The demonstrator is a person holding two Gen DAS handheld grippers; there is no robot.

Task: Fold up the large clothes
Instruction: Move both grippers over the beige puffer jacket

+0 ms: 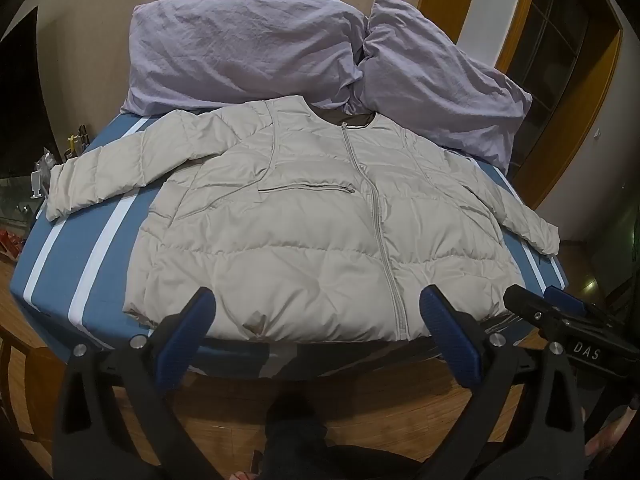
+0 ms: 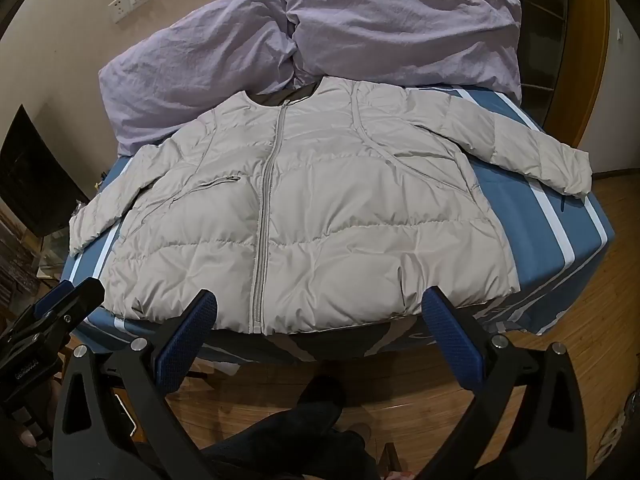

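A pale beige quilted jacket (image 1: 304, 216) lies face up and spread flat on the bed (image 1: 52, 248), zipped closed along its front zip (image 1: 376, 216), its hem reaching the foot edge of the bed and its collar toward the head end. Both sleeves are stretched outward: one runs toward the left edge of the bed, the other reaches the right edge, its cuff at the mattress side. Two lilac pillows (image 1: 248, 44) are piled at the head end, touching the jacket collar. The bed cover is blue with white stripes (image 1: 100, 248). The left gripper (image 1: 318, 312) hovers just above the foot edge, jaws spread wide, holding nothing, apart from the hem. The right gripper (image 2: 320, 312) hangs beside it at the same edge, likewise released and empty. Wooden floor (image 1: 360, 396) shows below the foot edge
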